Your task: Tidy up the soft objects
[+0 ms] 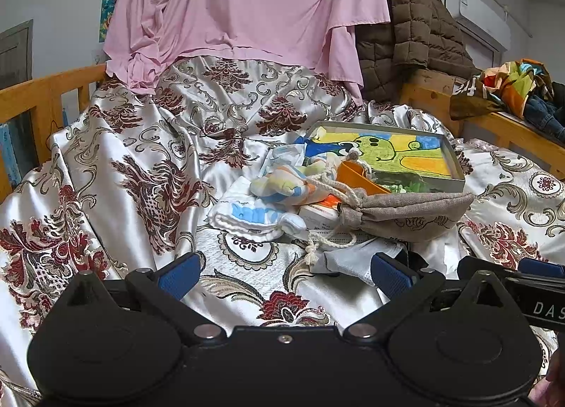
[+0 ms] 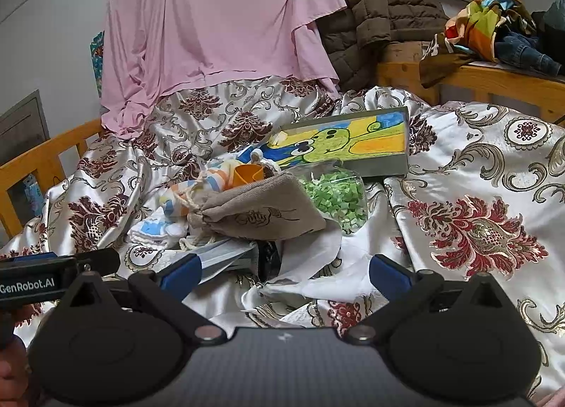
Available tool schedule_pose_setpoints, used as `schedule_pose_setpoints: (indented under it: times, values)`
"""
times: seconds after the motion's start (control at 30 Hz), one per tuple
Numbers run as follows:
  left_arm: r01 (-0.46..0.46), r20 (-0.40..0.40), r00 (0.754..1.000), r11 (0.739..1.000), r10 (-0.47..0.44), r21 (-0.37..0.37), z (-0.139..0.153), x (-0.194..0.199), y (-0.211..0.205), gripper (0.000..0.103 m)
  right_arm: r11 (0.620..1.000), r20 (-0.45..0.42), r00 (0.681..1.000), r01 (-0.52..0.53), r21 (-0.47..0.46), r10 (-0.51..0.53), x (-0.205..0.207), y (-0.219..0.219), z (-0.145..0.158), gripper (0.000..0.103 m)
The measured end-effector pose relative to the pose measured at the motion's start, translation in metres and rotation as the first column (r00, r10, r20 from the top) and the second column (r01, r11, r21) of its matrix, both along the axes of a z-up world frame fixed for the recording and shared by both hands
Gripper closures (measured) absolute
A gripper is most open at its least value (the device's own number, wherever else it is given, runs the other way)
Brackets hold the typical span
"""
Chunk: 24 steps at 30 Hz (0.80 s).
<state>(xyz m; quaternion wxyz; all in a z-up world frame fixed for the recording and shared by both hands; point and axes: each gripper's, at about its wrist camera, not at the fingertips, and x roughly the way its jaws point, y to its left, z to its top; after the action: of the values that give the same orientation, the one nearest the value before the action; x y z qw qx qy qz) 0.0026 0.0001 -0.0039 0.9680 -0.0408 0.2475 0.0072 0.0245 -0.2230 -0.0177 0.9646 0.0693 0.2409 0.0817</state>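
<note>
Blue-padded fingers of the left gripper and right gripper stood apart, holding nothing, short of the pile on the floral satin bedspread. Nothing looked sorted yet (judging by the heap); the grey linen drawstring pouch lay nearest, wanting a forward reach and pinch.
</note>
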Motion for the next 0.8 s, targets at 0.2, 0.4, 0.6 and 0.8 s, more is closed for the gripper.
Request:
schedule_pose_setpoints:
  times: [0.2, 0.4, 0.6, 0.8]
  values:
    - [-0.002, -0.002, 1.000, 1.000, 0.002, -0.001, -0.0002, 0.0003, -0.0002, 0.001, 1.000, -0.001, 1.000, -0.001, 0.000, 0.001, -0.0004, 0.0007, 0.0004, 0.000]
    - [-0.004, -0.003, 1.000, 1.000, 0.004, -0.004, -0.0009, 0.0007, -0.0005, 0.001, 1.000, -0.001, 1.000, -0.001, 0.000, 0.001, -0.0004, 0.0007, 0.0003, 0.000]
    - [-0.004, -0.002, 1.000, 1.000, 0.004, -0.004, -0.0009, 0.0008, -0.0005, 0.001, 1.000, -0.001, 1.000, -0.004, 0.000, 0.004, -0.0007, 0.0012, 0.0000, 0.000]
    - [-0.005, -0.003, 1.000, 1.000, 0.005, -0.004, -0.0010, 0.0010, -0.0008, 0.001, 1.000, -0.001, 1.000, -0.006, 0.002, 0.006, -0.0007, 0.0013, 0.0001, 0.000]
